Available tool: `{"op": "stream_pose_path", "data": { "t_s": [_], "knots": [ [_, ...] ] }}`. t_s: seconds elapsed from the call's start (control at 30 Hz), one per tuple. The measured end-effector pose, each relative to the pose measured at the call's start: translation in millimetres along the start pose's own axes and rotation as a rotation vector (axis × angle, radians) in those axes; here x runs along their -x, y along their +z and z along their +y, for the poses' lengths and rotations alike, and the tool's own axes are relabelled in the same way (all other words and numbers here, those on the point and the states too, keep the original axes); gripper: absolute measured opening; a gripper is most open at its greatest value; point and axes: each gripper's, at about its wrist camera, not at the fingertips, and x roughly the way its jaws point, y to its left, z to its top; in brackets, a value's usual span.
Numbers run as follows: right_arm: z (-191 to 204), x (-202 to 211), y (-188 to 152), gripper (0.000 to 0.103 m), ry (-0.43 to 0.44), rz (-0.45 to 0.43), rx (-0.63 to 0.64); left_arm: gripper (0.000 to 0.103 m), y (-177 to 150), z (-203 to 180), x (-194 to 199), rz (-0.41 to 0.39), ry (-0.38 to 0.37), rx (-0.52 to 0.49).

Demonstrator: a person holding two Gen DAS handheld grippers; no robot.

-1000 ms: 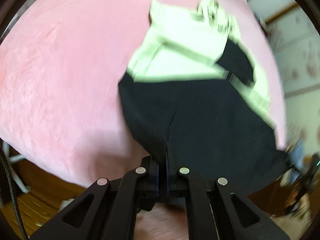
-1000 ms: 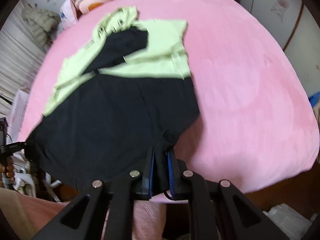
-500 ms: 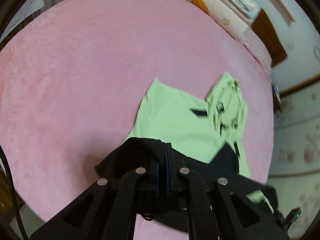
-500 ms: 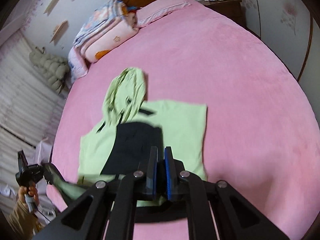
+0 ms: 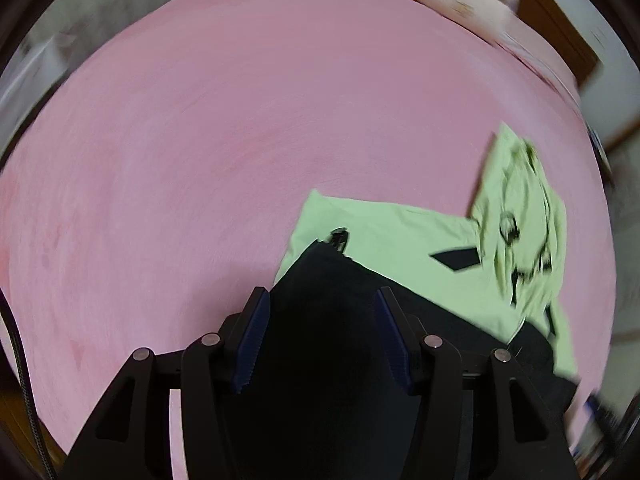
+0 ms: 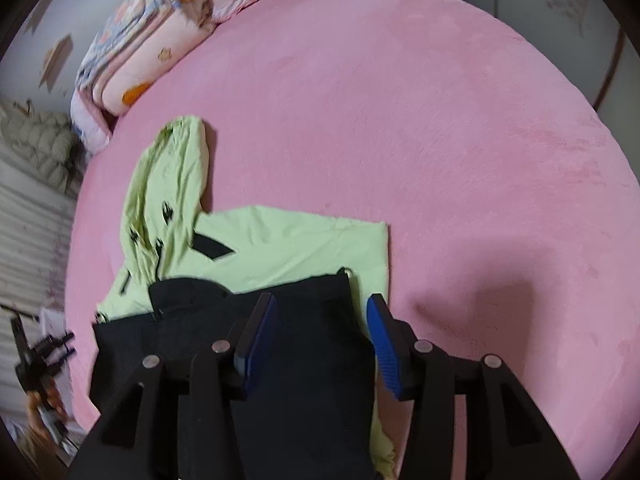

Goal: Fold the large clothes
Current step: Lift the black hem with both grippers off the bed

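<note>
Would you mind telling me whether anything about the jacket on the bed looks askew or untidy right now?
The jacket looks slightly untidy: its green hood lies crumpled and tilted to one side on the pink bed, and the folded-up black lower half has an uneven upper edge. Nothing looks damaged.

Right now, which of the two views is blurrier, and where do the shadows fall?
Left wrist view: more motion smear, worst at the rim and on the hood. Right wrist view: sharper; a soft dark shadow lies on the pink bedspread right of the jacket.
</note>
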Motion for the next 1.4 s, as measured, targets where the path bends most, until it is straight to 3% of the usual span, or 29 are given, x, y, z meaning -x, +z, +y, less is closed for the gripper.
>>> {"op": "stream_pose_path", "data": {
  "t_s": [0.23,0.5,0.63,0.77,0.8,0.83,0.87,0.9,1.03,1.2,1.3,1.4],
  "knots": [
    [6,-25,-2,0.047,-0.05,0.027,0.032,0.053,6,-23,-29,0.021,-0.033,-0.287],
    [2,-58,4,0.048,-0.085,0.085,0.039,0.053,5,-34,-65,0.078,-0.041,-0.461],
    [3,-66,5,0.056,-0.078,0.091,0.055,0.053,9,-25,-82,0.105,-0.053,-0.441],
    [5,-71,5,0.056,-0.047,0.083,0.061,0.053,9,-21,-95,0.133,-0.059,-0.427],
    [7,-71,4,0.054,-0.045,0.082,0.063,0.047,9,-22,-96,0.135,-0.049,-0.433],
    [9,-71,4,0.04,-0.05,0.082,0.072,0.037,8,-23,-98,0.128,-0.01,-0.446],
    [12,-69,2,0.028,-0.082,0.071,0.092,0.005,8,-24,-99,0.123,0.029,-0.458],
    [14,-67,1,0.026,-0.092,0.061,0.103,0.001,7,-23,-100,0.124,0.059,-0.463],
    [22,-49,-8,0.015,-0.127,0.002,0.119,0.001,6,-18,-80,0.05,0.09,-0.426],
    [31,-12,-14,0.013,-0.135,-0.1,0.103,0.0,15,-10,-28,-0.126,0.105,-0.36],
    [44,10,-9,0.013,-0.124,-0.171,0.115,0.0,30,-8,3,-0.211,0.077,-0.317],
    [58,21,-4,0.013,-0.111,-0.201,0.149,0.0,44,-16,5,-0.176,-0.004,-0.308]
  ]
}}
